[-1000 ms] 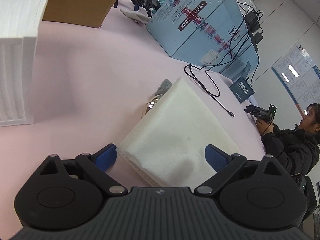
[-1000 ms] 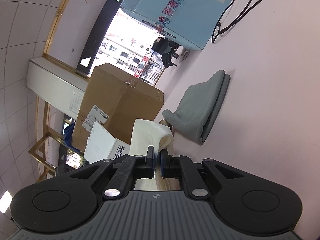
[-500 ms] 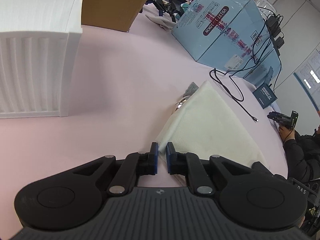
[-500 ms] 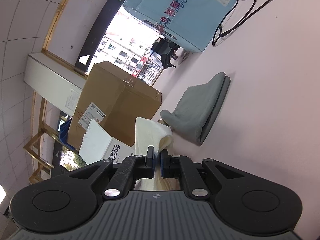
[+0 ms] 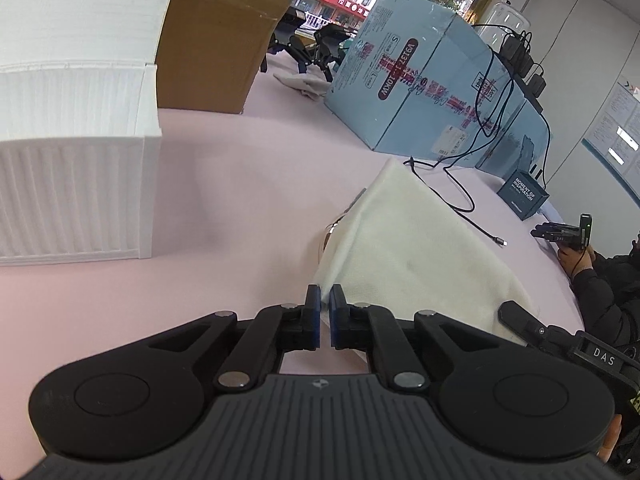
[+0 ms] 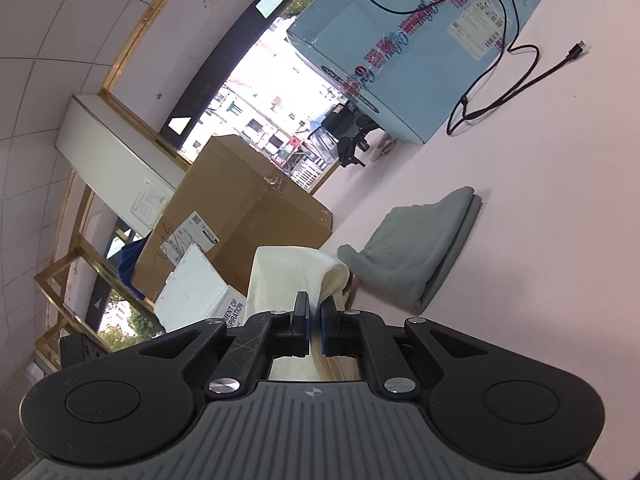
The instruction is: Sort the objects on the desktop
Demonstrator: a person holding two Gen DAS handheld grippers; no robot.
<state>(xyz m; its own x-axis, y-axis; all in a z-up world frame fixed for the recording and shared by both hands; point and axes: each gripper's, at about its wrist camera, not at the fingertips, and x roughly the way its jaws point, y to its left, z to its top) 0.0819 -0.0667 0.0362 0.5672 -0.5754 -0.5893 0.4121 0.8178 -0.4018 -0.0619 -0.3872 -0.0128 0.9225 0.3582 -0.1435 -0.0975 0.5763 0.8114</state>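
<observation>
A white cloth (image 5: 416, 256) is stretched above the pink table (image 5: 248, 184) and slopes down to the right. My left gripper (image 5: 325, 292) is shut on its near left corner. In the right wrist view, my right gripper (image 6: 315, 300) is shut on another edge of the same white cloth (image 6: 288, 276), which folds over the fingertips. A folded grey cloth (image 6: 420, 248) lies flat on the table just beyond the right gripper. Something shiny and metallic (image 5: 328, 236) peeks out under the white cloth's left edge.
A white ribbed box (image 5: 76, 184) stands at the left, with a cardboard box (image 5: 216, 40) behind it. A large blue carton (image 5: 432, 80) sits at the back with a black cable (image 5: 460, 184) trailing over the table. A person (image 5: 600, 280) sits at the right edge.
My left gripper went from open around the white cloth to shut on its corner, then moved with it. The right gripper stayed shut on the cloth, shifting slightly.
</observation>
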